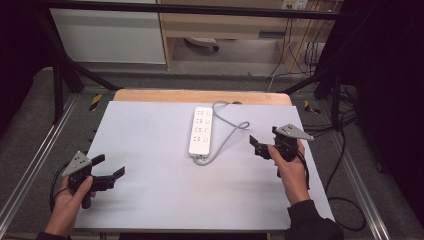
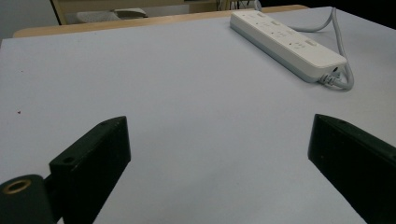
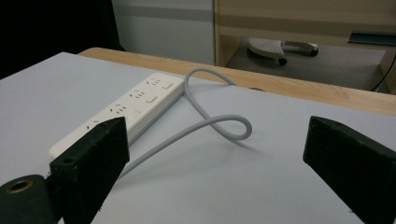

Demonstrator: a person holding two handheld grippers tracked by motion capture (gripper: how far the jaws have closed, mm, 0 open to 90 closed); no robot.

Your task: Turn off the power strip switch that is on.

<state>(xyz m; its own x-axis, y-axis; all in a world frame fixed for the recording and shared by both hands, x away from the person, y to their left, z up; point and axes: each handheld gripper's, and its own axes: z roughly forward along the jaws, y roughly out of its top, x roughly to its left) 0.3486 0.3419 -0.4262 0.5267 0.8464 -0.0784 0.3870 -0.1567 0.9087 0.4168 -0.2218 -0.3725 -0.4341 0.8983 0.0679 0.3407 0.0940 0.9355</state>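
No container stands on the table; the white power strip (image 1: pixel 201 131) lies bare on the pale grey mat (image 1: pixel 150 165), a little above the middle of the high view. Its long axis runs up and down that frame, almost straight, with the sockets facing up. The grey cable (image 1: pixel 226 131) leaves its lower end, curls round to the right, loops once and climbs to the wooden table edge (image 1: pixel 200 96) at the top of the mat.

The left gripper (image 1: pixel 111 167) sits at the lower left of the high view, held in the left hand (image 1: pixel 70 200), jaws spread wide with nothing between them, well apart from the strip. The right gripper (image 1: pixel 264 144) is at the right of centre, in the right hand (image 1: pixel 292 170), jaws likewise spread and empty, near the cable loop but not touching it.

The left gripper view puts the strip (image 2: pixel 289 44) in its upper right, slanting away. The right gripper view shows it (image 3: pixel 126 109) at left of centre with the cable loop (image 3: pixel 233 126) clear in the middle, plus a wheeled base (image 3: pixel 280 46) under a wooden cabinet (image 3: pixel 303 18) at the top
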